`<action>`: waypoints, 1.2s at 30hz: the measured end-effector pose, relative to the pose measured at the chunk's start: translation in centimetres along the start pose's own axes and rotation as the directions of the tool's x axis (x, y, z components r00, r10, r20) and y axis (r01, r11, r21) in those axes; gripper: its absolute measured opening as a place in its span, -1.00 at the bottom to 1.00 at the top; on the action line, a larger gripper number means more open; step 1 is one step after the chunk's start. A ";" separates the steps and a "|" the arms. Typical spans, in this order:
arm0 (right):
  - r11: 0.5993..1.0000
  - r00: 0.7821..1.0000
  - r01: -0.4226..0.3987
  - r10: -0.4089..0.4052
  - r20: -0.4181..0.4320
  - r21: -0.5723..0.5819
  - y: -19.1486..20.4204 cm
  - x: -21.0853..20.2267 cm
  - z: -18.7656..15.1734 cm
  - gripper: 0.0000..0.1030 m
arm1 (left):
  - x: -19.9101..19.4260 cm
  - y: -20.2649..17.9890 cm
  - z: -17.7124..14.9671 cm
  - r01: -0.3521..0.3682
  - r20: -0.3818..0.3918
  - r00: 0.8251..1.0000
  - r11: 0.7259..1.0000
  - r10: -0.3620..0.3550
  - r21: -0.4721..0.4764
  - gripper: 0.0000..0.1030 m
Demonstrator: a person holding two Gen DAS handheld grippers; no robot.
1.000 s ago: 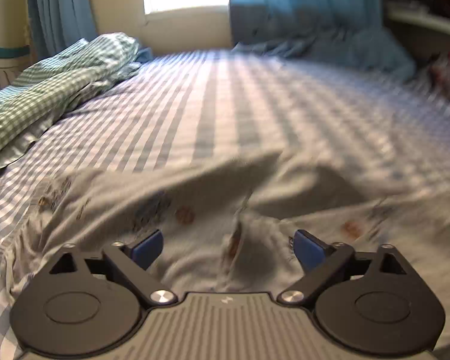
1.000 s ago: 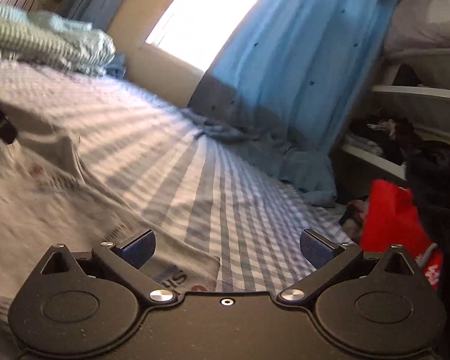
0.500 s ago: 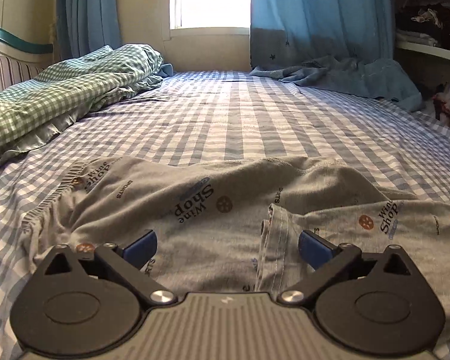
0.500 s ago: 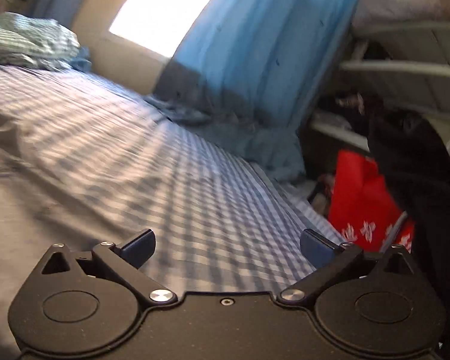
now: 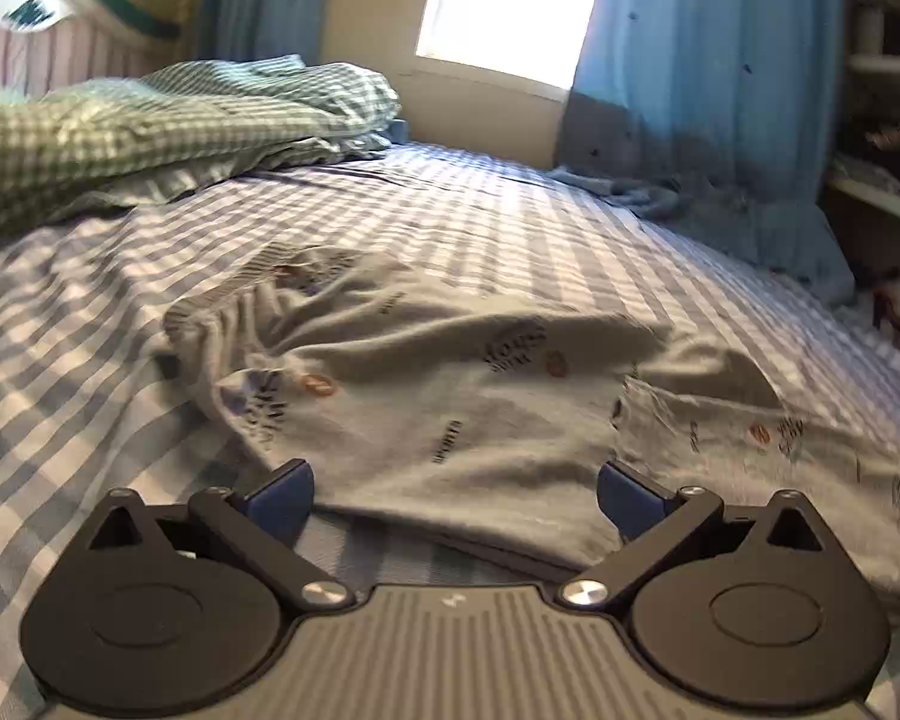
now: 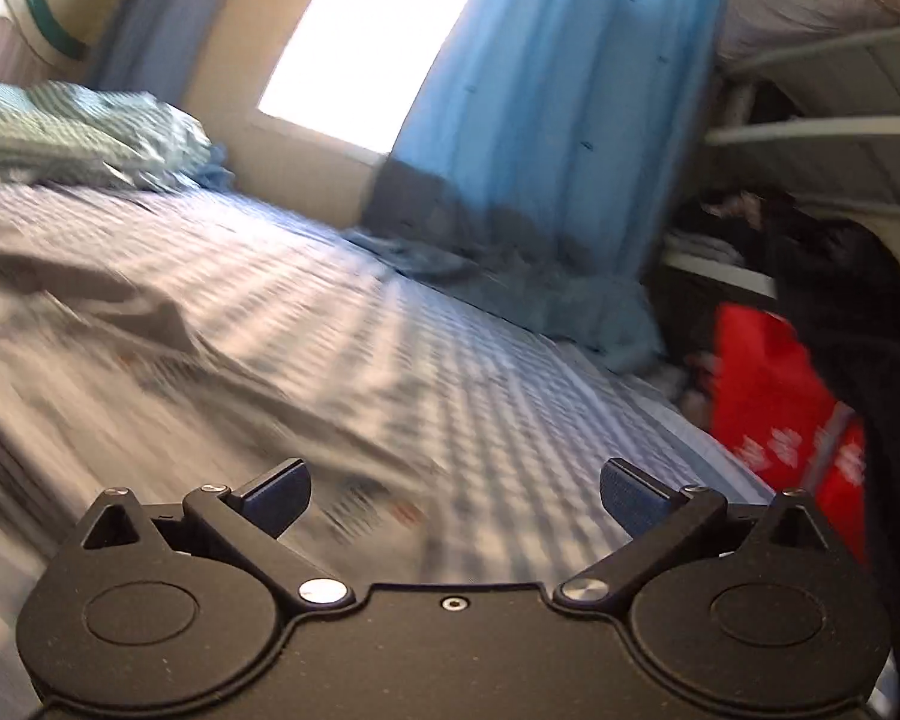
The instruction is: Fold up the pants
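Grey printed pants (image 5: 450, 396) lie rumpled across the blue-checked bed (image 5: 510, 222), their gathered waistband toward the left. My left gripper (image 5: 453, 489) hovers open just over the pants' near edge, with nothing between its blue pads. In the right wrist view the same pants (image 6: 120, 348) spread blurred at the left, one leg end reaching toward my right gripper (image 6: 453, 495). That gripper stands open over the bedsheet (image 6: 450, 360) near the bed's right side, and it holds nothing.
A green checked blanket (image 5: 150, 120) is bunched at the bed's far left by the headboard (image 5: 60, 30). Blue curtains (image 5: 690, 90) hang beside the window, their ends lying on the bed. Right of the bed are a red bag (image 6: 780, 390), dark clothing and shelves (image 6: 810, 90).
The left view has pulled back and swung left, so the pants' waistband and near edge now show. The right view is blurred with motion and has turned slightly left. Both grippers stayed open.
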State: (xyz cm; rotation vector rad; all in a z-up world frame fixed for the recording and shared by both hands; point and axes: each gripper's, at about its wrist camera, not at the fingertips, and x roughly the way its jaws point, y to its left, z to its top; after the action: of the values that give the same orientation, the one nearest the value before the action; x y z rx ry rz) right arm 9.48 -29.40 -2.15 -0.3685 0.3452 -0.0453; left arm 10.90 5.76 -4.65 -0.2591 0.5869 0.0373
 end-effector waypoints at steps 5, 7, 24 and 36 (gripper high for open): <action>0.973 0.974 -0.222 0.224 -0.031 0.060 3.5 6.0 6.1 0.99 | -1.3 6.3 1.3 -0.036 0.029 0.999 0.984 0.042 -0.172 0.99; 0.962 0.962 -0.274 0.274 -0.009 0.020 6.1 7.7 8.2 0.99 | -0.8 8.8 2.4 -0.011 0.029 0.999 0.977 0.017 -0.211 0.98; 0.954 0.978 -0.197 0.174 -0.119 -0.225 15.9 16.3 8.0 0.99 | 5.4 10.8 6.7 -0.097 0.016 0.995 0.994 0.097 -0.046 -0.51; 0.960 0.980 -0.165 0.186 0.075 -0.225 16.4 13.1 10.4 0.99 | 4.8 16.7 5.6 0.236 0.035 0.970 0.904 -0.240 -0.357 0.44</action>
State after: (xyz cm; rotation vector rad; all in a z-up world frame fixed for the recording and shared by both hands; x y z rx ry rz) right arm 25.06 -11.92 -3.17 -0.5537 0.2873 0.1861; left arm 16.13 23.09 -6.71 -0.6875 0.5518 -0.0948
